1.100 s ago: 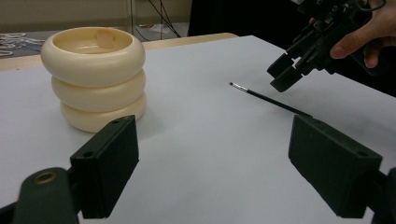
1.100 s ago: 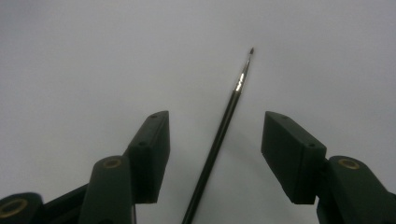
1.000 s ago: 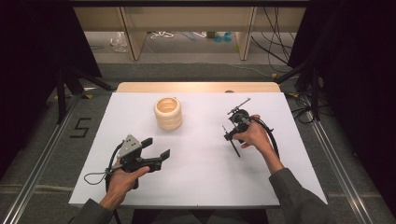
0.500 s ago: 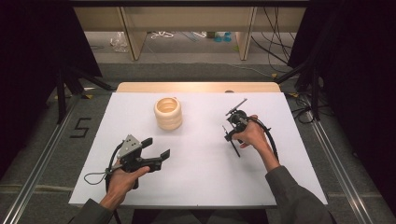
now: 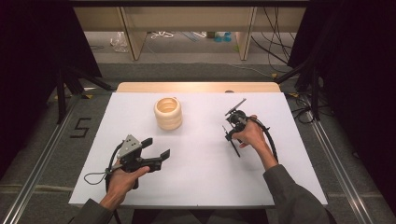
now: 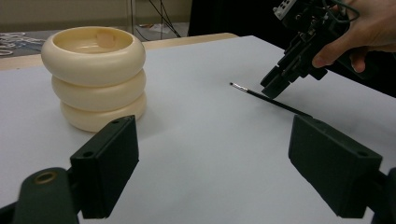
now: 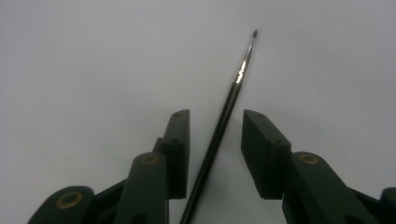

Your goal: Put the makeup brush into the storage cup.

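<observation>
High view: white table point(image 5: 196, 182), cream ribbed ring-stack pot point(image 5: 168, 113) at about 11 o'clock from table centre, standing upright. Left gripper point(image 5: 158, 148) at 7 o'clock, held level just above the table, jaws spread wide with nothing between them. Right gripper point(image 5: 229, 133) at 3 o'clock, tilted down onto a thin black paintbrush point(image 5: 232, 142) lying on the table; from up here the brush is just a dark line under the hand point(image 5: 252, 136), and the jaw gap is not readable.

Right gripper view gives what the high one can't: brush point(image 7: 219, 126) runs between the two black jaws, bristle tip pointing to 1 o'clock, a clear gap on both sides, pads not touching it. Jaws have just been closing, now narrowish around the handle.

Left gripper view: its own jaws far apart, pot point(image 6: 93, 77) at 10 o'clock, hollow top visible. The other gripper point(image 6: 280, 84) at 1 o'clock straddles the brush point(image 6: 275, 101), whose silver ferrule and tip point(image 6: 236, 86) stick out toward the pot, well apart from it.
</observation>
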Motion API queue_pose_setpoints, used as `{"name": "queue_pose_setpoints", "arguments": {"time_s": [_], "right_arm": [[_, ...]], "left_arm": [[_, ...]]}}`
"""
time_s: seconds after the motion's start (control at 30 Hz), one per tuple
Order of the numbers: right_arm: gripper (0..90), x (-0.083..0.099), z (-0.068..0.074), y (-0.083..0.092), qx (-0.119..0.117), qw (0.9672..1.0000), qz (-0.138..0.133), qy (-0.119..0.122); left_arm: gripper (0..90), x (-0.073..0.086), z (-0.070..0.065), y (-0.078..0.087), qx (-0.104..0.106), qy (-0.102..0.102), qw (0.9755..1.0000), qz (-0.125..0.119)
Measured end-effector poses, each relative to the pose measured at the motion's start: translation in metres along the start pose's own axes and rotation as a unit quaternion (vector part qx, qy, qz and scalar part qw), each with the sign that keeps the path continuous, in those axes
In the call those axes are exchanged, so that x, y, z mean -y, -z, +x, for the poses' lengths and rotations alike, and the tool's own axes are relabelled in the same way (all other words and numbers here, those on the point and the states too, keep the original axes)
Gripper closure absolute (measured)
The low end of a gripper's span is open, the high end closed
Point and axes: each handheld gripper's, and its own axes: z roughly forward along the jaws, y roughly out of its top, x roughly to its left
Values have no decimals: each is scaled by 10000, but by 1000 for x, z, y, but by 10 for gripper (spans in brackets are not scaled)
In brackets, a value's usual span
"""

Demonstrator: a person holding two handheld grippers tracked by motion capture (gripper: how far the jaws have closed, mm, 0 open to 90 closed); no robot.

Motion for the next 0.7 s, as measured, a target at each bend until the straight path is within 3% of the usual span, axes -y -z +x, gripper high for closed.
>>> {"name": "queue_pose_setpoints", "arguments": {"time_s": [0.7], "right_arm": [[712,-1,-3,-6,-82,9997,217,-9]], "left_arm": [[157,0,0,0,-5,0,10000,10]]}}
